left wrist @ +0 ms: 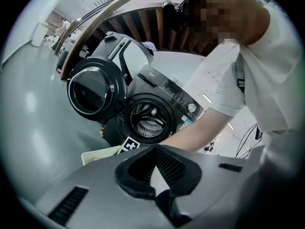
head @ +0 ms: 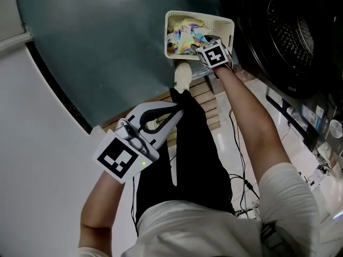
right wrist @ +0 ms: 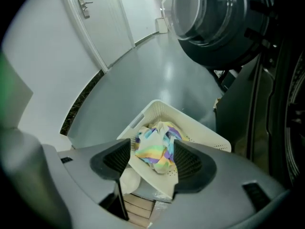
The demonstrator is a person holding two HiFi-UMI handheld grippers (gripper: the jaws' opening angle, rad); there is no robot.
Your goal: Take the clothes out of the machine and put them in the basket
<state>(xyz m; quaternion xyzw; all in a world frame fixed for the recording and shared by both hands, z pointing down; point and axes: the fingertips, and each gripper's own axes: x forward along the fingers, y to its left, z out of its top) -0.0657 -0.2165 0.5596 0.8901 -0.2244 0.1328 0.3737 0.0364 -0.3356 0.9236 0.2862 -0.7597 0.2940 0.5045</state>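
A cream laundry basket [head: 198,16] stands on the grey floor in front of the black washing machine [head: 289,36]. Colourful striped clothes [head: 185,33] lie bunched inside it. My right gripper [head: 206,46] hangs over the basket's near right corner, pointing steeply down. In the right gripper view it [right wrist: 152,147] is open, and the clothes [right wrist: 152,156] show through the gap, lying below in the basket [right wrist: 209,137]. My left gripper [head: 179,110] is held back by the person's leg, jaws a narrow gap apart with nothing in them [left wrist: 155,159]. The machine's drum [left wrist: 145,120] shows only bare metal.
The machine's round door [left wrist: 93,92] is swung wide open to the left of the drum. The person's white shoe [head: 183,75] rests on a low slatted wooden platform [head: 206,98] beside the basket. Cables [head: 241,181] trail on the white floor at the right.
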